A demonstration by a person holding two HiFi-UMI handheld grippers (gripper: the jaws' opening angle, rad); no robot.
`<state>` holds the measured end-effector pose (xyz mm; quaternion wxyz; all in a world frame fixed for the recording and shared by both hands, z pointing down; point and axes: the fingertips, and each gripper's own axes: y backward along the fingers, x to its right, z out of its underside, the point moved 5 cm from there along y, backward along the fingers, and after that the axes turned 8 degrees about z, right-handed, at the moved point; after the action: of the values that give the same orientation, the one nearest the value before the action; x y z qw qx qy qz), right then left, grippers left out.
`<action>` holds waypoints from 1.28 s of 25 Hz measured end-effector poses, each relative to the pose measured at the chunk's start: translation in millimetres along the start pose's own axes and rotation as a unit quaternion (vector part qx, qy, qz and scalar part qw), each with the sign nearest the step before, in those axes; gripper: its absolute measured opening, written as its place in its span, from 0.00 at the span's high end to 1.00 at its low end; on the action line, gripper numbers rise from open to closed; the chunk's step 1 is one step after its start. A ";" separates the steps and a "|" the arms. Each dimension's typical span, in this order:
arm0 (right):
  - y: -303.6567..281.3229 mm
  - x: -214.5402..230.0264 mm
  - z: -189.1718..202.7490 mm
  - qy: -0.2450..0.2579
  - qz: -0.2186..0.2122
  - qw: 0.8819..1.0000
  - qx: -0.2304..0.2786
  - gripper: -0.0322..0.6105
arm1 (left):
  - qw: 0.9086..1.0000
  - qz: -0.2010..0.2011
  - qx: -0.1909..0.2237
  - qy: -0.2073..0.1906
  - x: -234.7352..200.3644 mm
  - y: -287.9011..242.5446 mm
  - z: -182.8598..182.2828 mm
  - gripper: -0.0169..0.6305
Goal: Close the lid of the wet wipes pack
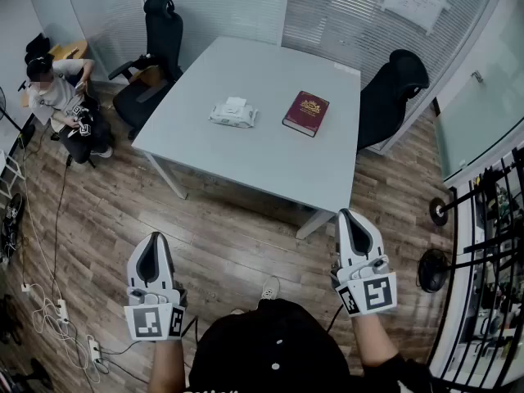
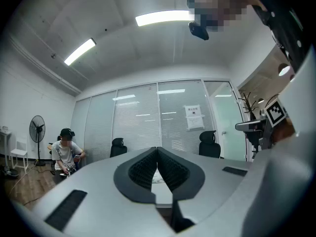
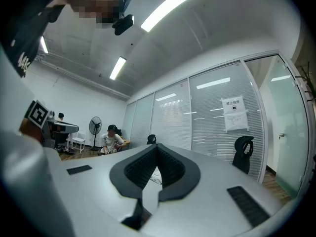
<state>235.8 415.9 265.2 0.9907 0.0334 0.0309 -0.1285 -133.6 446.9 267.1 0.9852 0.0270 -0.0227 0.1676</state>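
Observation:
The wet wipes pack [image 1: 233, 114] lies on the white table [image 1: 246, 158], left of its middle. A white flap stands up on the pack's top. Both grippers hang level over the wooden floor, well short of the table's near edge. My left gripper [image 1: 155, 237] is shut with nothing in it, and its jaw tips meet in the left gripper view [image 2: 157, 149]. My right gripper [image 1: 350, 214] is also shut and empty [image 3: 158, 146]. Through the gap under each pair of jaws only a white sliver shows on the table, too small to identify.
A dark red book [image 1: 306, 113] lies right of the pack. Black office chairs stand at the table's far left [image 1: 155, 43] and right [image 1: 393, 97]. A seated person [image 1: 61, 105] is at the far left. Cables and a power strip [image 1: 61, 309] run along the floor; a black rack [image 1: 491, 260] stands at the right.

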 end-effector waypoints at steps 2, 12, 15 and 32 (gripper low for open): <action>-0.7 -0.7 -1.5 -0.005 0.001 1.000 0.003 0.91 | 1.000 -0.001 -0.001 0.000 -1.3 0.3 -1.2 0.95; -3.5 8.7 3.6 -0.046 0.007 0.999 0.002 0.91 | 1.000 -0.004 -0.008 0.001 -2.4 -3.3 1.1 0.95; -6.7 12.4 3.8 -0.049 0.007 0.999 0.008 0.90 | 1.000 -0.005 -0.011 0.001 -1.5 -7.3 1.5 0.95; -44.7 48.0 12.4 -0.061 -0.029 0.997 0.020 0.51 | 0.999 -0.029 -0.016 -0.003 17.9 -46.0 5.7 0.95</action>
<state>271.3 359.7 271.6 0.9857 0.0447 -0.0316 -0.1592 -101.6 409.1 271.7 0.9900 0.0122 -0.0273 0.1381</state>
